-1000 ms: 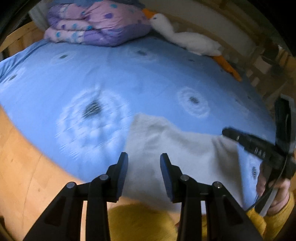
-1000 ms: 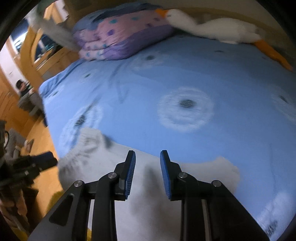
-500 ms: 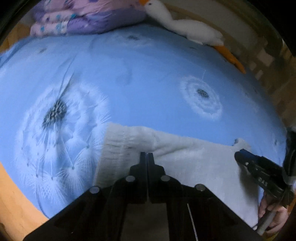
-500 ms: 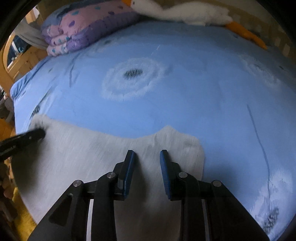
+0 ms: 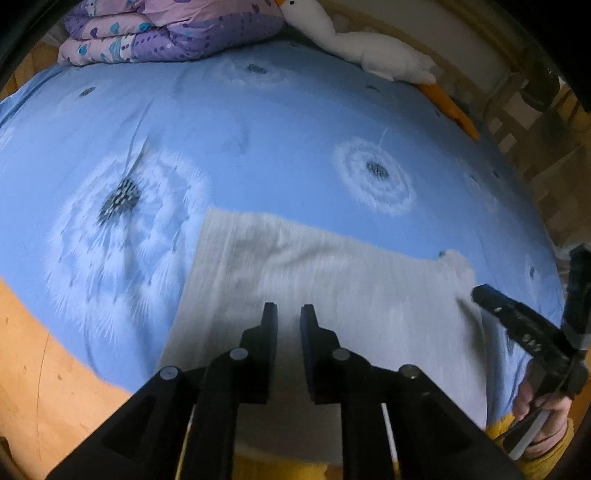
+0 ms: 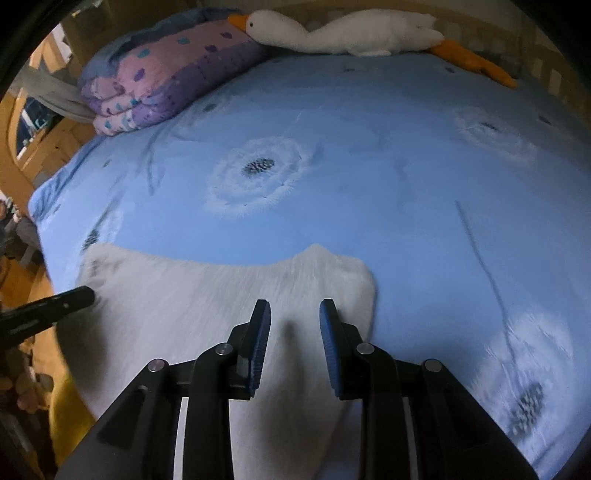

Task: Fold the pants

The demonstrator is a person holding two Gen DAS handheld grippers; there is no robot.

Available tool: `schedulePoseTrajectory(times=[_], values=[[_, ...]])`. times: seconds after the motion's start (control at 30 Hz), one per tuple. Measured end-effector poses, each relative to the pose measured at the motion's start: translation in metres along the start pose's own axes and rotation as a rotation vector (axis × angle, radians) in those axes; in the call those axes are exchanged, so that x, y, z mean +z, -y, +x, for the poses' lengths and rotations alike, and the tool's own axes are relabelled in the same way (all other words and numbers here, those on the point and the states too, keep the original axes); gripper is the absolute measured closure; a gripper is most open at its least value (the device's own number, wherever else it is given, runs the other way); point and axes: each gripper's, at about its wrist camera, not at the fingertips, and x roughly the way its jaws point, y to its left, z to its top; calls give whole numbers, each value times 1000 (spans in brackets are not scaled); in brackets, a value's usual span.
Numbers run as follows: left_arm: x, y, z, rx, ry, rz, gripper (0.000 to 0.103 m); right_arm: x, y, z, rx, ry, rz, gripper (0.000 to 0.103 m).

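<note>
Light grey pants [image 5: 332, 288] lie flat on the blue bed near its front edge; they also show in the right wrist view [image 6: 207, 295]. My left gripper [image 5: 288, 314] hovers over the pants' left part, jaws a small gap apart and empty. My right gripper [image 6: 295, 310] is open and empty over the pants' right end. The right gripper shows at the right of the left wrist view [image 5: 517, 325], and the left gripper's tip shows at the left of the right wrist view [image 6: 74, 297].
The blue dandelion-print sheet [image 5: 280, 140] covers the bed. A folded purple quilt [image 5: 166, 33] and a white plush goose [image 5: 373, 51] lie at the far side. A wooden bed frame [image 5: 44, 369] runs along the front left, with wooden rails [image 5: 546, 140] at the right.
My left gripper went from open to shut half a second ago and has now parted slightly. My right gripper has opened wider. Both have shifted over the pants.
</note>
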Motion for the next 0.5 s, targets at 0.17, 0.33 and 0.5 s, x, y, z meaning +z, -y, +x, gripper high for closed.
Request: schedulePoseTrajectory(times=[0.17, 0.33, 0.5], values=[[-21, -15, 3, 39, -50, -11, 81, -31, 1, -17, 22, -34, 19, 73], [-26, -24, 6, 9, -51, -34, 81, -50, 7, 6, -12, -86, 41, 62], [-31, -12, -9, 66, -43, -34, 79, -50, 26, -1, 38, -101, 149, 56]])
